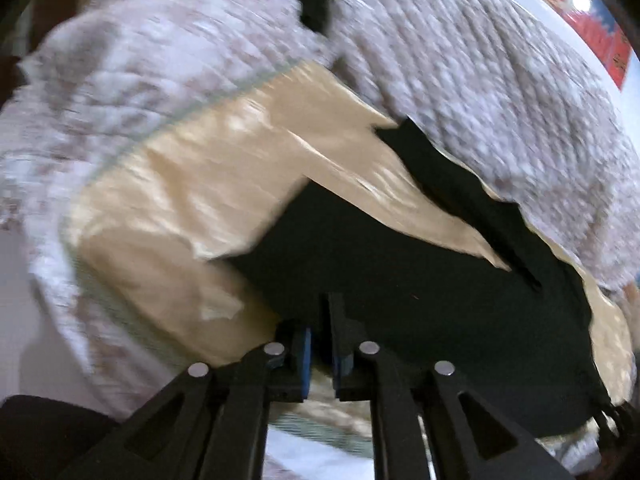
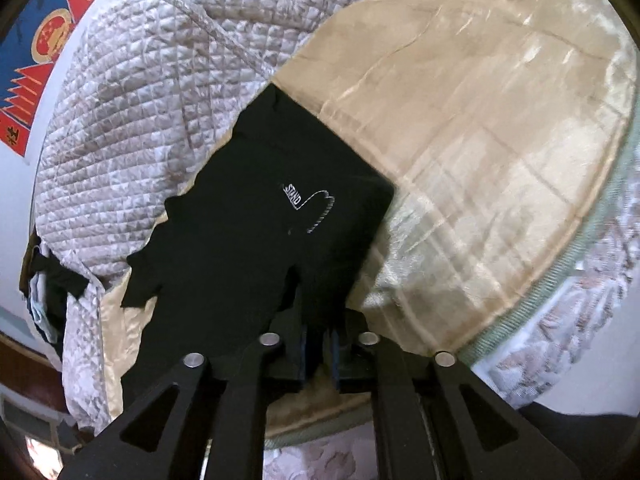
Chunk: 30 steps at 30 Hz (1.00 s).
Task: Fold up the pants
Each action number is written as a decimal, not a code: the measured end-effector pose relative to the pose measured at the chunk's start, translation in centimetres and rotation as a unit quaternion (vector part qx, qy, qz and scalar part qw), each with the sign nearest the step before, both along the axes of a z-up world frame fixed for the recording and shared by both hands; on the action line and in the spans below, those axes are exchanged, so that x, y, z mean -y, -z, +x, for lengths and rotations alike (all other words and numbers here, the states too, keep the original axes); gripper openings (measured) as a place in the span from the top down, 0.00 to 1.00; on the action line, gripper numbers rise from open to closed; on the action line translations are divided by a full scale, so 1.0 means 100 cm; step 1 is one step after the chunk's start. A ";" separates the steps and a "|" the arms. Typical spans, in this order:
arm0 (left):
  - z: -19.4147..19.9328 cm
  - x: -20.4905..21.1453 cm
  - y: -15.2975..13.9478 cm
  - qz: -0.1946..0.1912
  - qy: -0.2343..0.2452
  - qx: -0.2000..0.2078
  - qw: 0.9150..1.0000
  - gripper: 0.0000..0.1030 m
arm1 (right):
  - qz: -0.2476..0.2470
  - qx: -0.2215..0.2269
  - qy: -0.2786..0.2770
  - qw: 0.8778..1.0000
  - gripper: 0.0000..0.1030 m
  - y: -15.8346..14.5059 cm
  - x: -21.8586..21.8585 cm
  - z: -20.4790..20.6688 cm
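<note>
The black pants [image 2: 256, 220] lie on a tan satin sheet [image 2: 480, 120] on the bed, with a small white "STAND" logo [image 2: 294, 196] facing up. In the left wrist view the pants [image 1: 400, 280] spread from the fingers toward the right. My left gripper [image 1: 321, 344] is shut on a black edge of the pants, blue pads [image 1: 306, 356] pressed on the cloth. My right gripper [image 2: 320, 344] is shut on the near edge of the pants in the same way. The left view is blurred.
A quilted white-and-brown bedspread [image 2: 132, 120] is bunched beside the pants and shows in the left wrist view [image 1: 460, 60] too. A red and blue wall hanging [image 2: 40, 40] is behind it. The bed edge has a green trim [image 2: 560, 300]. Another dark garment [image 2: 56, 280] lies at the far left.
</note>
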<state>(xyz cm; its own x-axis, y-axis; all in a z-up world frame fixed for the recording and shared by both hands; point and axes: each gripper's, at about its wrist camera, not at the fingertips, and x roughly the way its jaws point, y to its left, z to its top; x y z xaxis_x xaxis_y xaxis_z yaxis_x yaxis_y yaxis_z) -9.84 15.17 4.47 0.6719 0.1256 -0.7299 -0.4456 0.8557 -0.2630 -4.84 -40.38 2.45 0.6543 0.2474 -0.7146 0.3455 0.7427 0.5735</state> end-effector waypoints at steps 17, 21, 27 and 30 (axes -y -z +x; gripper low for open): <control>0.039 0.025 0.027 0.024 0.078 -0.048 0.995 0.82 | -0.158 -0.029 -0.039 0.986 0.75 0.000 -0.030 0.019; 0.043 0.029 0.017 0.041 0.080 -0.046 0.995 0.82 | -0.161 -0.005 -0.013 0.987 0.74 -0.017 -0.021 0.011; 0.081 0.059 0.002 0.069 0.142 -0.032 0.987 0.66 | -0.187 0.011 -0.082 0.979 0.74 -0.033 -0.044 0.042; 0.104 0.064 0.002 0.085 0.167 -0.032 0.982 0.61 | -0.203 0.001 -0.126 0.971 0.74 -0.027 -0.060 0.064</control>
